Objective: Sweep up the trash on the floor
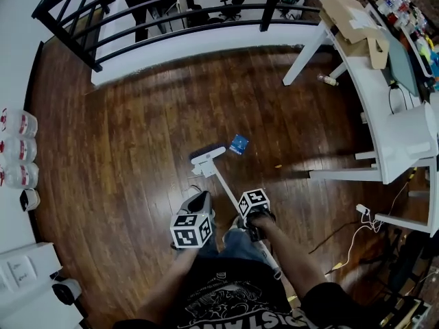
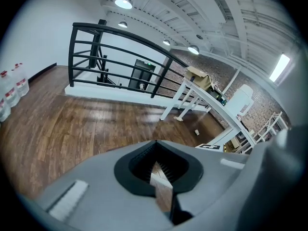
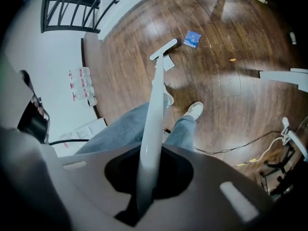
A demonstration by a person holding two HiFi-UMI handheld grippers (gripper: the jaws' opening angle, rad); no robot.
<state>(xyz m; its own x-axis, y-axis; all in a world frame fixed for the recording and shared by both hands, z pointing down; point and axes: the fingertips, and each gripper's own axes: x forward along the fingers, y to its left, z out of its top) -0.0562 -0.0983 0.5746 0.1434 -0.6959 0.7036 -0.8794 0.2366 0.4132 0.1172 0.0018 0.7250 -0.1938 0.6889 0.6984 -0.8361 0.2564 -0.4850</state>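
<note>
A white broom runs from my right gripper (image 1: 255,208) down to its head (image 1: 208,157) on the wooden floor. In the right gripper view the jaws (image 3: 144,177) are shut on the broom handle (image 3: 155,109), and the head (image 3: 162,49) rests on the boards. A blue packet (image 1: 239,144) (image 3: 192,39) lies just right of the broom head. A white paper scrap (image 3: 168,64) sits beside the head, and a small orange bit (image 1: 278,166) lies further right. My left gripper (image 1: 197,203) (image 2: 161,177) hangs left of the handle, pointing level across the room, jaws together with nothing held.
A white table (image 1: 384,108) with boxes stands at the right, with a small bottle (image 1: 328,80) on the floor under it. Cables and a power strip (image 1: 362,210) lie at the lower right. A black railing (image 1: 171,12) closes the far side. Water bottles (image 1: 17,149) line the left wall.
</note>
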